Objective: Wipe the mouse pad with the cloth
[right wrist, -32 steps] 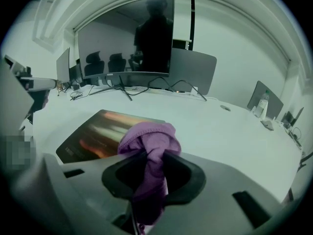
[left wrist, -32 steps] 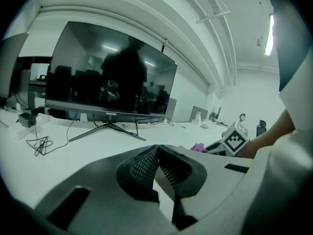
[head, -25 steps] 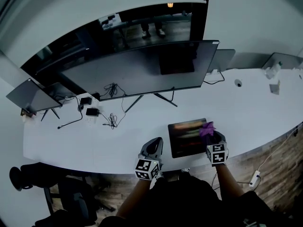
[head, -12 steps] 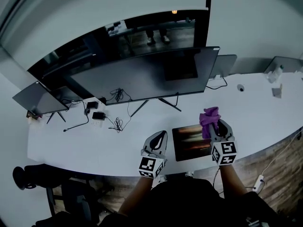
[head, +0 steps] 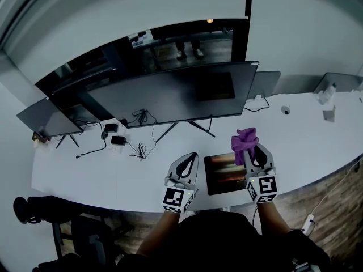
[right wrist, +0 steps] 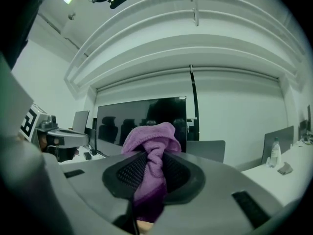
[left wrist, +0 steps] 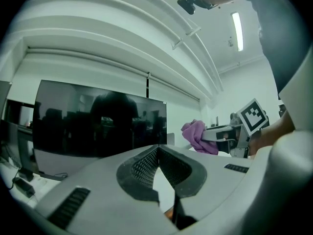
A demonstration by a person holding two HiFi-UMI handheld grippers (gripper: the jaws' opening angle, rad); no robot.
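The right gripper [head: 253, 152] pinches the purple cloth [head: 244, 140] by its middle; it looks soft and light. The left gripper [head: 189, 161] is pressed together, empty.

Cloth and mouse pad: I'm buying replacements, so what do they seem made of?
Cloth: purple, fuzzy looped pile that bunches softly, likely microfibre or terry. Mouse pad: dark, flat, with streaky glare, so a smooth face, perhaps plastic or coated rubber; uncertain.
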